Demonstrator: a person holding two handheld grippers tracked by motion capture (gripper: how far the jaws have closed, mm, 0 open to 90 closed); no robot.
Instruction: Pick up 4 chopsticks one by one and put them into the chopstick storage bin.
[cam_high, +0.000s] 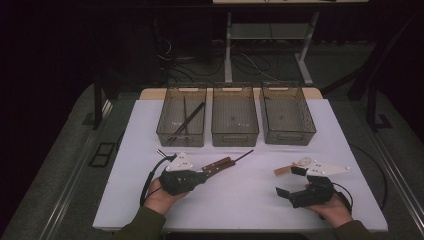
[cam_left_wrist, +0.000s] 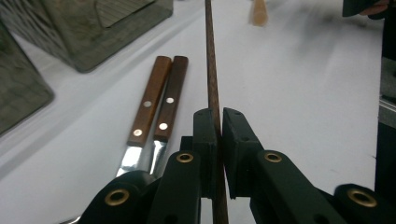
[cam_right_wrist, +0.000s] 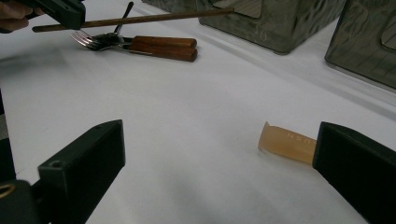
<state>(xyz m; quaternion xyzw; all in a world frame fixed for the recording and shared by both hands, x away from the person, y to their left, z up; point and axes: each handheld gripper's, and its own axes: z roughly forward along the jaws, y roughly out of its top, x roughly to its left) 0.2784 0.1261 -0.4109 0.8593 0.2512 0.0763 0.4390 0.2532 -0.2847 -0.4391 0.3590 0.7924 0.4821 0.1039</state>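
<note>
Rough dark wooden chopstick (cam_left_wrist: 213, 84), glossy riveted wood handles (cam_left_wrist: 159, 95), matt black plastic fingers (cam_left_wrist: 205, 140), smooth white tabletop (cam_left_wrist: 303, 102)

We see a lab or test room: a white-covered surface (cam_high: 240, 200) stands on grey carpet in a dark room, cables (cam_high: 250, 62) trail over the floor beneath a metal-legged desk (cam_high: 270, 35), and three identical smoky plastic bins (cam_high: 235, 116) line up.

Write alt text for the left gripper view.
The left gripper is shut on a thin brown chopstick that runs straight ahead over the white table. Two wooden-handled utensils lie side by side to its left, near a grey bin.
</note>
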